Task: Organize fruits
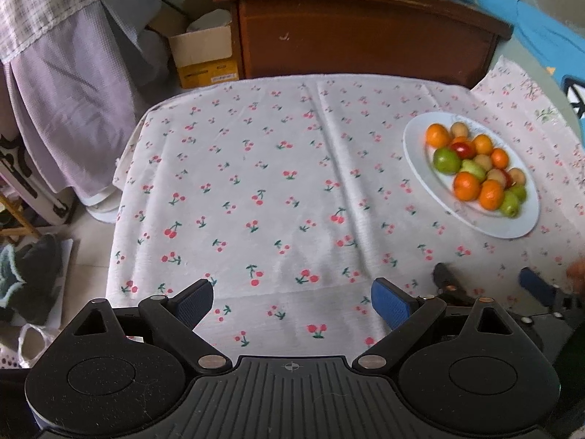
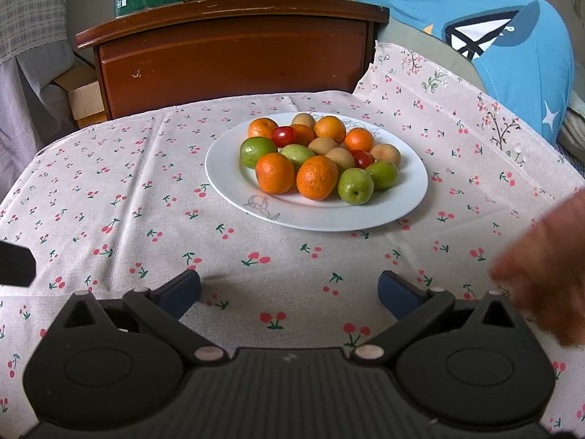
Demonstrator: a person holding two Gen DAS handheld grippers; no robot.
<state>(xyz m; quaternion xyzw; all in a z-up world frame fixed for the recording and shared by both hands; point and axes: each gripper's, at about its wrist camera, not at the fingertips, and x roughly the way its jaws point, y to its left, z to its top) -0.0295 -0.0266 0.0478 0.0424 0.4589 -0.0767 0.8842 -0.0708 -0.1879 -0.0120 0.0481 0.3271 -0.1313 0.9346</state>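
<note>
A white oval plate (image 2: 406,197) (image 1: 420,161) sits on the cherry-print tablecloth (image 2: 146,197) (image 1: 256,168), heaped with mixed fruit: oranges (image 2: 316,177) (image 1: 467,186), green fruits (image 2: 355,186) (image 1: 446,160), small red tomatoes (image 2: 283,136) and tan round fruits (image 2: 340,157). My right gripper (image 2: 289,294) hovers open over the cloth, just short of the plate's near rim, with nothing between its fingers. My left gripper (image 1: 292,305) is open over bare cloth, well left of the plate. The right gripper (image 1: 486,283) shows at the left view's lower right edge.
A brown wooden cabinet (image 2: 234,51) (image 1: 365,40) stands behind the table. A blue cushion (image 2: 504,44) lies at the right. A cardboard box (image 1: 204,55) and hanging cloth (image 1: 73,73) are on the left by the floor. A person's blurred hand (image 2: 548,274) is at the right edge.
</note>
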